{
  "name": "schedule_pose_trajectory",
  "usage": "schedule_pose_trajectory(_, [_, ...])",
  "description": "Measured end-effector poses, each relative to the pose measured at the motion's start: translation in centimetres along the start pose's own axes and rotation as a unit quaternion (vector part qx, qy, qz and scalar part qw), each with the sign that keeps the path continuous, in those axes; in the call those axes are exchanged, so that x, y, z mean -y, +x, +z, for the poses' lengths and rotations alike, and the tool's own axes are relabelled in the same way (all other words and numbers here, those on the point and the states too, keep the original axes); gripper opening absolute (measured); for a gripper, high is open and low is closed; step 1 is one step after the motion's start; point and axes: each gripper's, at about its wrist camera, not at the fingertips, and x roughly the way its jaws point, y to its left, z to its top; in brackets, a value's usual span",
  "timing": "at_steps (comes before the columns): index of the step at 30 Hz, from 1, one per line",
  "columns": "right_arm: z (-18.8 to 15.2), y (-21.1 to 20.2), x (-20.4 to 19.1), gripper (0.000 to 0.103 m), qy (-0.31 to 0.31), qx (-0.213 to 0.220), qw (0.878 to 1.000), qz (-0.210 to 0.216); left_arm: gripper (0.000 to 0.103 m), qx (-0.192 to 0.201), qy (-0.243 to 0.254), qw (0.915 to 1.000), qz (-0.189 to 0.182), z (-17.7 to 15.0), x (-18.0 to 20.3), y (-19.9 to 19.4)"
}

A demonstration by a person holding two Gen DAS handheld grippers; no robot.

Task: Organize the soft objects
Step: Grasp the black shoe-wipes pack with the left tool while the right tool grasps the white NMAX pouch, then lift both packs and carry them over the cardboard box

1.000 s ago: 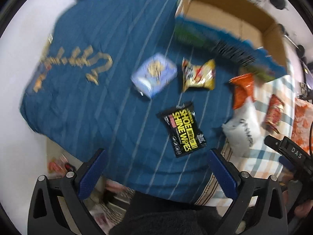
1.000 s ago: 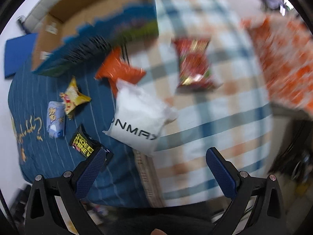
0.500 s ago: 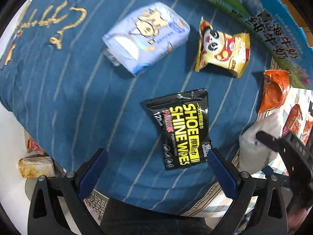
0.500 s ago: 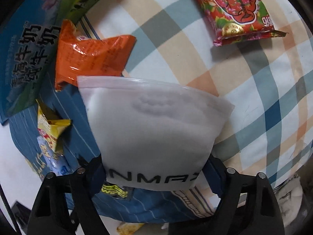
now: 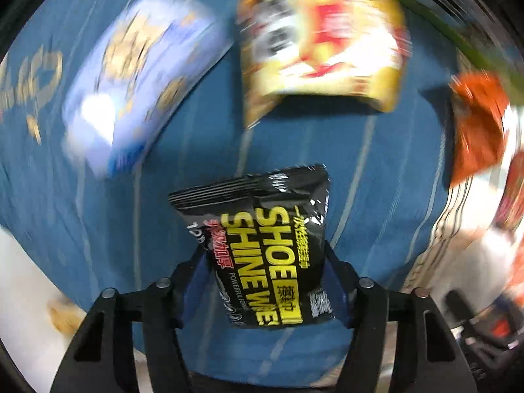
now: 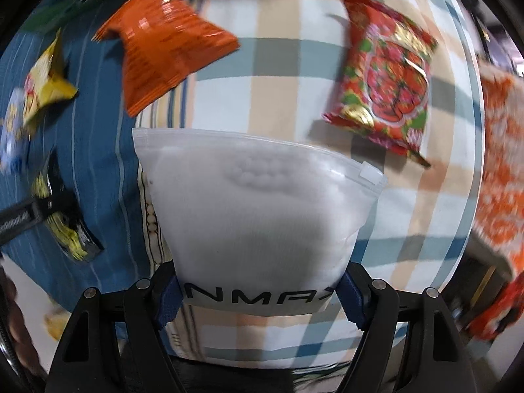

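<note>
Gripping a black wipes packet point(image 5: 262, 255) by its lower end, the left tongs point(image 5: 265, 290) held it low in the frame, likely for carrying, while the right tongs point(image 6: 260, 293) pinched a white zip bag point(image 6: 258, 209) at its printed end. A blue pack point(image 5: 137, 78) and yellow snack bag point(image 5: 321, 49) crowded the upper frame; bare blue cloth point(image 5: 376, 177) lay between.

A black shoe shine wipes packet point(image 5: 262, 245) with yellow lettering is held at its lower end above the blue striped cloth point(image 5: 82, 213). A frosted white zip pouch point(image 6: 258, 222), full and soft, printed in black, is gripped at its bottom edge, zipper end away.
</note>
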Motion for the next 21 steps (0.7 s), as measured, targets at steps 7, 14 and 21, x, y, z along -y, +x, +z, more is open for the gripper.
schedule_pose_trajectory(7, [-2.2,0.1,-1.4,0.085,0.006,0.005,0.999,0.035,0.060,0.035,0.104,0.9925,0.054,-2.1,3.7,0.5])
schedule_pose_trajectory(14, [-5.1,-0.4,-0.7,0.100,0.052,0.009,0.995,0.082,0.058,0.025,0.066,0.9975,0.011,-2.3,2.2,1.6])
schedule_pose_trajectory(21, [-6.6,-1.0,1.3,0.100,0.075,0.017,0.992,0.100,0.054,0.027,0.067,0.9974,0.005,-1.4,-1.0,-0.5])
